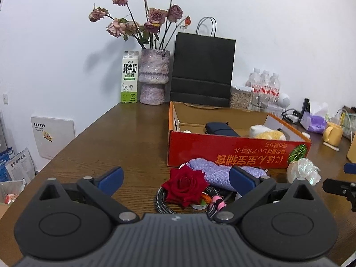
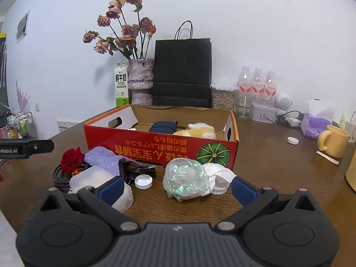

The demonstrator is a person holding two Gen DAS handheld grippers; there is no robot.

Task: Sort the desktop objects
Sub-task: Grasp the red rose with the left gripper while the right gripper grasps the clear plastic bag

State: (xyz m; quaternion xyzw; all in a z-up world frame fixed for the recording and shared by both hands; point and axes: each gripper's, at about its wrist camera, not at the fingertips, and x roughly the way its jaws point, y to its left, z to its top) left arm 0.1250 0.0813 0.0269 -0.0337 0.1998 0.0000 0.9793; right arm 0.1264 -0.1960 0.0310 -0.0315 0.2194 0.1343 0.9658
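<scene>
Both sets of jaws stand spread wide and grasp nothing: the left gripper [image 1: 175,178] hovers over a red rose [image 1: 185,183], and the right gripper [image 2: 178,188] hangs in front of a crumpled shiny wrapper [image 2: 185,179]. The job looks part done, since the red cardboard box [image 2: 160,148] already holds a dark pouch [image 2: 162,126] and a plush toy [image 2: 200,130], while a small heap is not yet sorted on the brown surface [image 1: 124,138] just in front of the box. In that heap the rose lies on a coiled cable [image 1: 162,202], touching a folded purple cloth [image 1: 213,170]; beside them sit a clear plastic tub [image 2: 98,179], a white lid [image 2: 143,181] and a wad of white paper [image 2: 219,175] against the wrapper. The step in hand seems to be picking the next item. For the left side that likely means lowering around the rose head and closing gently so the petals are not crushed or the cable dragged along; for the right, straddling the wrapper, which will probably squash and slip, before lifting it over the near wall of the box.
</scene>
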